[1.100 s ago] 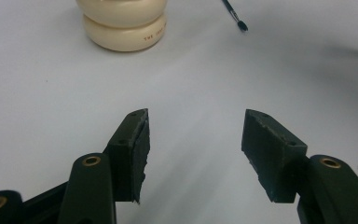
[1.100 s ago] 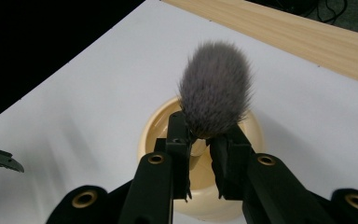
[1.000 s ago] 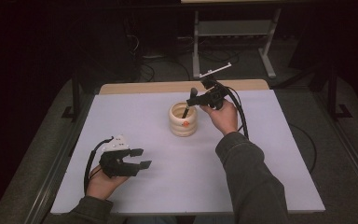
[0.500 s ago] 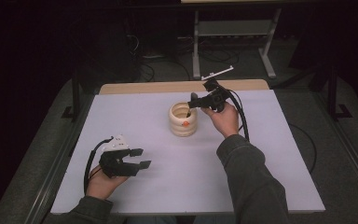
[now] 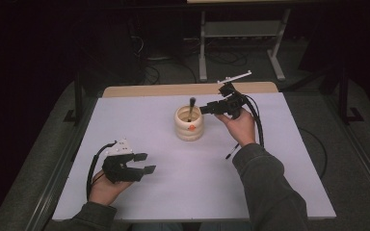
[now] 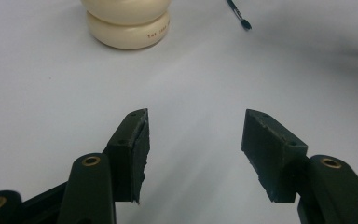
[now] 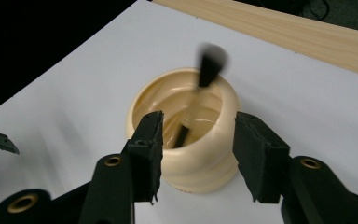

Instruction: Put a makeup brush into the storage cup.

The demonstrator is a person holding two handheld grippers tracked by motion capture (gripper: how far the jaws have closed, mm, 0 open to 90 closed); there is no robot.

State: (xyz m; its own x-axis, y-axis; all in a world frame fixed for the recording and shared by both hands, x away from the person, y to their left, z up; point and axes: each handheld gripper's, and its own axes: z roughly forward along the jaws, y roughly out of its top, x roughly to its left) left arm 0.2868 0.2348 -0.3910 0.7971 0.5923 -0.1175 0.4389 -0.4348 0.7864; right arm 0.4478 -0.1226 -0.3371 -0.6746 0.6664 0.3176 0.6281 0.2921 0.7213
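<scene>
The left hand-held gripper (image 5: 142,168) rests open on the desk (image 5: 279,192). In the cup (image 5: 189,126) stands a brush (image 5: 191,107): light, stiff, best pinched mid-handle. The right hand-held gripper (image 5: 206,110), jaws just opened, holds nothing.

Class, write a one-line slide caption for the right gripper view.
Open right tool poised over a cream ribbed pot with a dark brush standing inside, on a white table.

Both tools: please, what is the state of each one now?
Left tool: open, holding nothing.
Right tool: open, jaws just opened; brush stands released in the pot.
</scene>
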